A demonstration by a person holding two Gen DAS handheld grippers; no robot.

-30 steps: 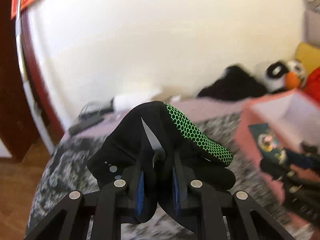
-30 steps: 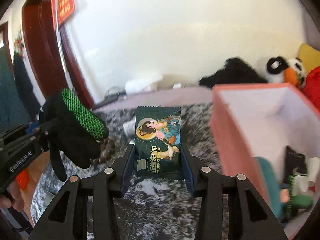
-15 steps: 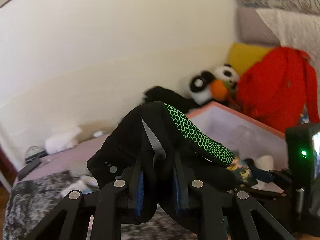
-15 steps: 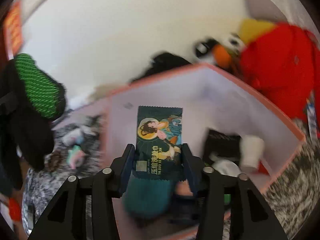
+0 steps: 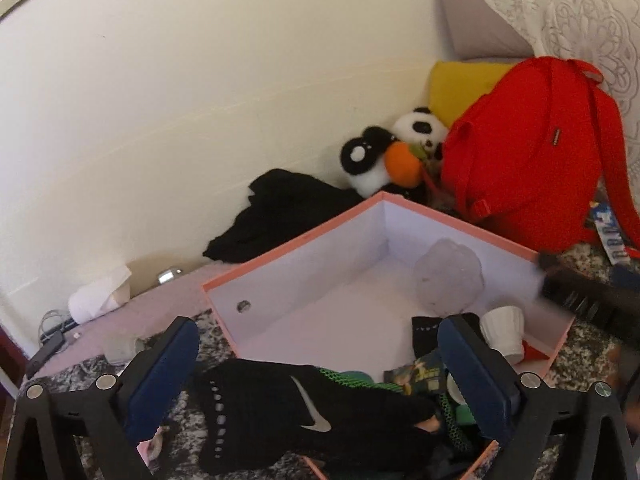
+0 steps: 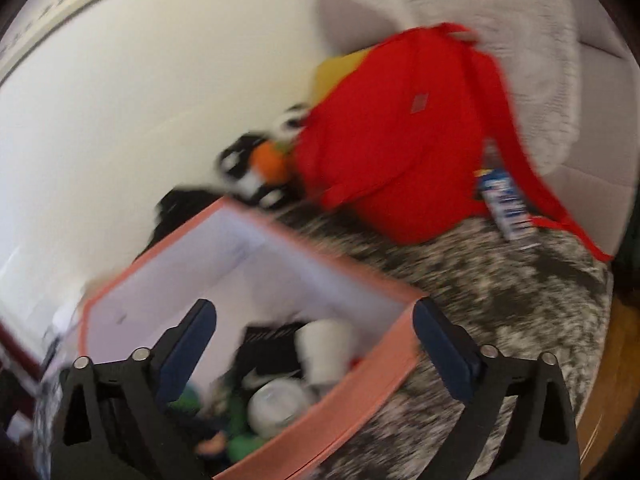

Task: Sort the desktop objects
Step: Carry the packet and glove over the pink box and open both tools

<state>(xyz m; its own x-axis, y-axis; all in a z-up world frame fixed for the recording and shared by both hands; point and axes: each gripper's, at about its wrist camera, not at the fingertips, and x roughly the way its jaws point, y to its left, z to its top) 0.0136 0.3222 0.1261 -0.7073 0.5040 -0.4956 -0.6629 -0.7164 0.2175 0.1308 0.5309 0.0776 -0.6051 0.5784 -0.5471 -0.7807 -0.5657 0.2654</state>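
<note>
Against the frames from a second ago: my left gripper was clamped on the black glove; its jaws have just been opening and now stand wide, pads clear of it. The glove lies limp across the near rim of the pink box, between the blue pads but untouched. My right gripper then pinched the dark-green sachet; its jaws have likewise just been opening, nothing between them. The sachet now lies inside the box, just right of the glove.

Materials, left to right, all relative to the box: roll of soft white tissue well left of it by the wall. Glove is matte knit with a green honeycomb grip patch and a white swoosh. Box is rigid card, pink outside, pale smooth inside, with a round hole in its left wall. Inside, right part: white ribbed cup, tipped over. Behind the box: crumpled black cloth, fuzzy panda plush, then the smooth red backpack. The right wrist view is motion-blurred; box contents there are indistinct.
</note>
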